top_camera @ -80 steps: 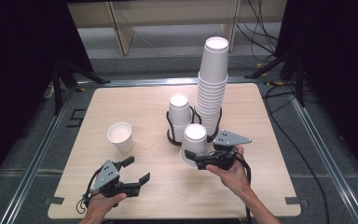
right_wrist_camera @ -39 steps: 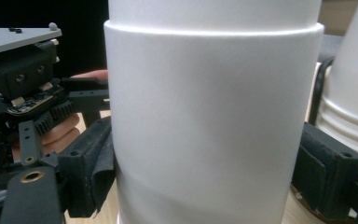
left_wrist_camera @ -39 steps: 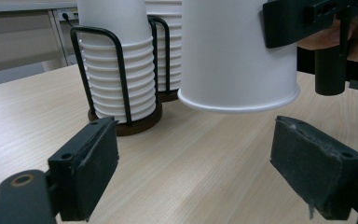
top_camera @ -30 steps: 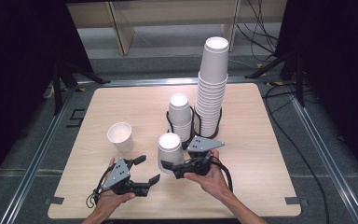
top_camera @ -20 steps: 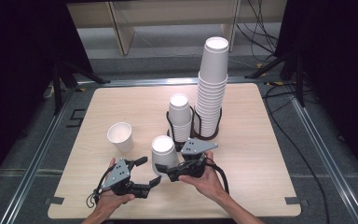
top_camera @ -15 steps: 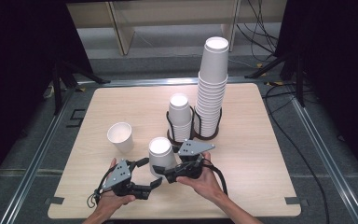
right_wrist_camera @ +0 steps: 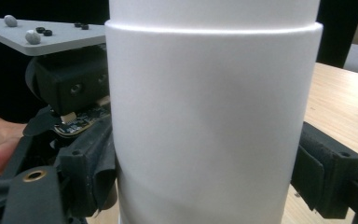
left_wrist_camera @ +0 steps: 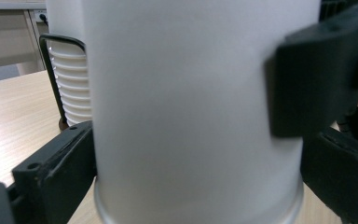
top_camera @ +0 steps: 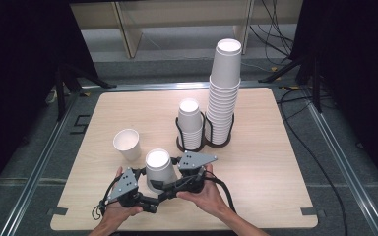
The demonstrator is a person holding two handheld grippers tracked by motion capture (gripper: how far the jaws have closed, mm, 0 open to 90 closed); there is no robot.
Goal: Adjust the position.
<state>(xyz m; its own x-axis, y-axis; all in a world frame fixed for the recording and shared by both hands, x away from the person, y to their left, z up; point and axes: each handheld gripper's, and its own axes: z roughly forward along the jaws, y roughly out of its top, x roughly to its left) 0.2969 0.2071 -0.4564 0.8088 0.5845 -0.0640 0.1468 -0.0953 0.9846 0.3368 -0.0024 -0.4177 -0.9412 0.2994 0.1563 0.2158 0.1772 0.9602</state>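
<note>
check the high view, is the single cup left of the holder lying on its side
No, the single cup stands upright on the table with its open mouth facing up, apart from the wire holder.

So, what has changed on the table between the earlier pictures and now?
The right gripper carried the upside-down cup from near the holder toward the left gripper, whose jaws have just been opening and now stand around the cup. The upright cup, the short stack and the tall stack stayed in place.
</note>
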